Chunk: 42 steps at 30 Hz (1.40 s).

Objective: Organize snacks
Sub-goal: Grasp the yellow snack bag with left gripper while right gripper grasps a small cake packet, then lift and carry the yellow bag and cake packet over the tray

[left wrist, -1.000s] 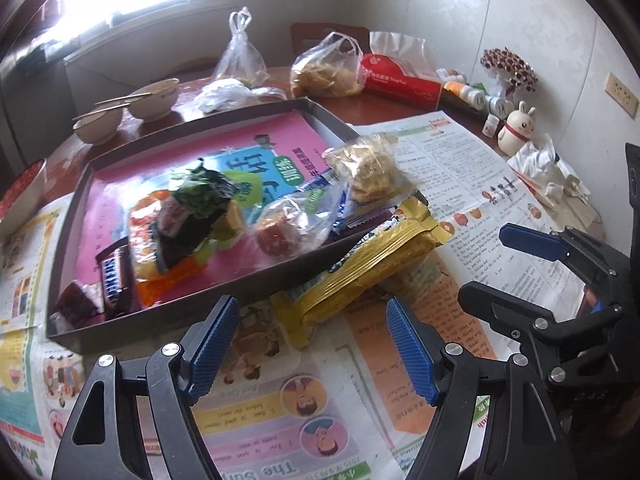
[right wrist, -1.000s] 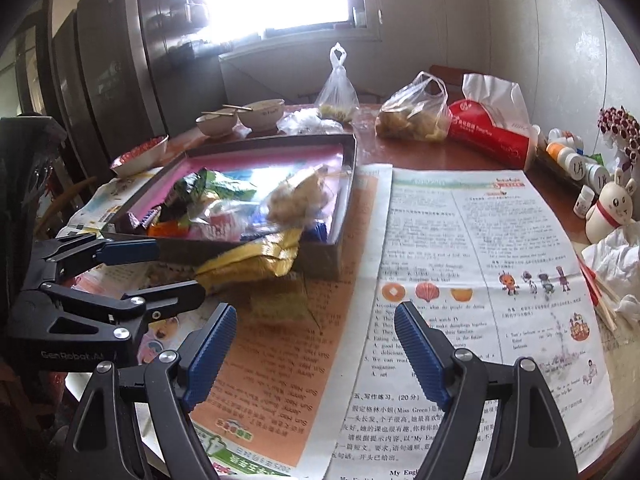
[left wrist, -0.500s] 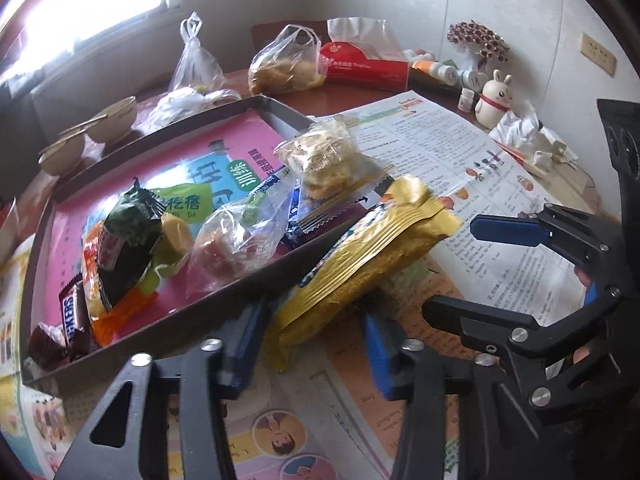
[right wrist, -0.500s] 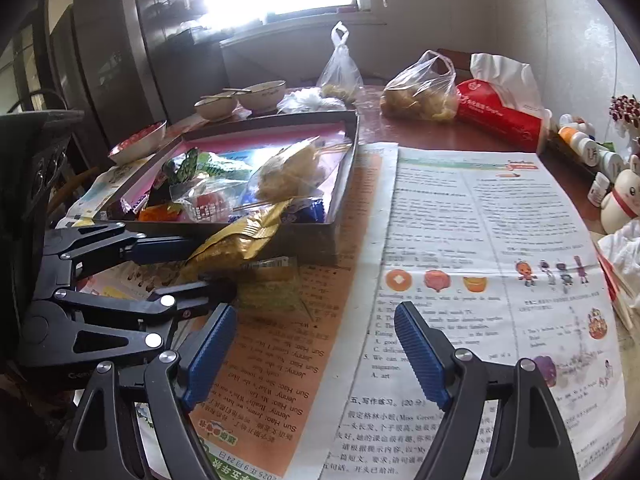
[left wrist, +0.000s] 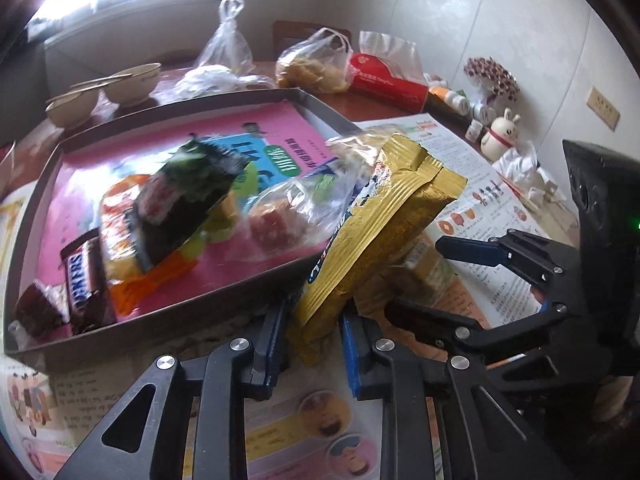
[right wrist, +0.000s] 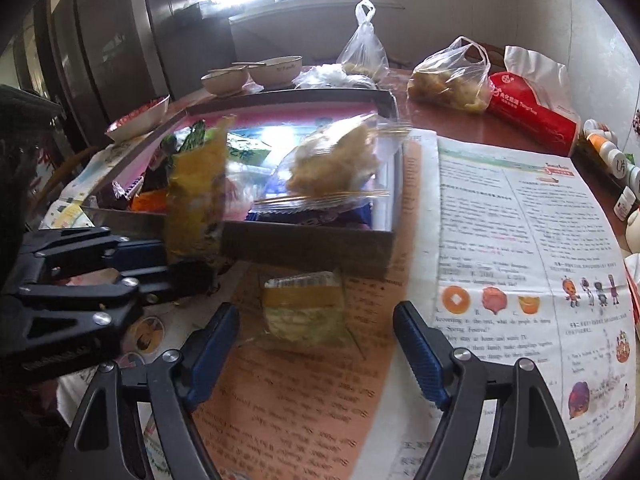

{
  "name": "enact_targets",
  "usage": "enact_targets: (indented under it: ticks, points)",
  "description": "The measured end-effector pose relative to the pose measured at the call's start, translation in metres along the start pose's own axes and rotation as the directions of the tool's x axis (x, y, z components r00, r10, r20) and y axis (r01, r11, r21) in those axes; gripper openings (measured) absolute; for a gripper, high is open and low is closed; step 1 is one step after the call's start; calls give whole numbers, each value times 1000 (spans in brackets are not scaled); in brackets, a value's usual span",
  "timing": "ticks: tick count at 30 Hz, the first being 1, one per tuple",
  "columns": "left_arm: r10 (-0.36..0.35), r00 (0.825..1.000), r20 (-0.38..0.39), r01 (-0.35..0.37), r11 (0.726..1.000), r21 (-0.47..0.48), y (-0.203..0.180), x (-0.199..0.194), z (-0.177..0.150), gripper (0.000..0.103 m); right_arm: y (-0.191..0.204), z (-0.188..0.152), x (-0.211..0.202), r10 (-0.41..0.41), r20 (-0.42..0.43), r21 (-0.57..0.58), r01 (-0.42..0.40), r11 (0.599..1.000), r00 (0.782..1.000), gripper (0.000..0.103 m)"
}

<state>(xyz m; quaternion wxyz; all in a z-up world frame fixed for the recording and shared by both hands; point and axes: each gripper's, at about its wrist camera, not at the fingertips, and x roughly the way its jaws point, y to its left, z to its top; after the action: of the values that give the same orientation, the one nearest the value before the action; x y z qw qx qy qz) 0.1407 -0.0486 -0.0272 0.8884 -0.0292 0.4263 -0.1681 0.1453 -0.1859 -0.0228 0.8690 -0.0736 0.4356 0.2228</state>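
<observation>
Gold snack packet [left wrist: 384, 224]: its lower end sits clamped between the blue pads of the left tongs [left wrist: 312, 344], and the packet stands tilted, upper end leaning over the near wall of the tray [left wrist: 192, 308]. The left tongs are closed on it.

Left wrist view only: tray contents in detail, with a dark green packet [left wrist: 188, 196] on an orange wrapper, a chocolate bar [left wrist: 82, 276] at the near left corner, and a clear bag with a red sweet [left wrist: 276, 224] beside the gold packet.

Right wrist view only: a small clear-wrapped snack [right wrist: 304, 312], yellow and pale, lies flat on the newspaper [right wrist: 520, 240] in front of the tray, between the pads of the right tongs [right wrist: 316, 356]. The pads stand apart on either side and do not touch it, so the right tongs are open. In this view the gold packet is blurred.

Behind the tray on the bench [right wrist: 460, 124]: two bowls [left wrist: 132, 84], plastic bags, a red tissue pack [left wrist: 388, 84].

Versus one second ago: the gold packet lay flat, draped over the tray edge, with the left tongs wide open short of it; they have just closed and the packet is now lifted upright. The right tongs have just narrowed somewhat, and the small snack, then ahead of them, now lies between their pads.
</observation>
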Motion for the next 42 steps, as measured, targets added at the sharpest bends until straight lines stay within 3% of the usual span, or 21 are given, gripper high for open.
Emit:
enact_targets:
  ticks: [4,9,17,25,42]
  points:
    - [-21,1000,16,22,999,-40,12,-6,-5,26,11,-3,1,-44,30,-44,45,998,999,50]
    - [-21,999,33,23,997,-78,26,-15,-11,26,17,-5,-5,-55,49,-35,57,998,997,40]
    - [1,999,53,7,990,-143,45,-40,-21,26,24,0,-27,-10,91,0,10,1000,996,39]
    - [97,990,103,-78,982,-169,56,-71,-18,26,31,19,-47,-14,165,0,14,1000,986,39]
    - [171,974,147,-130,958,-254,93,-84,-4,26,39,68,-41,4,226,0,-4,1000,974,39]
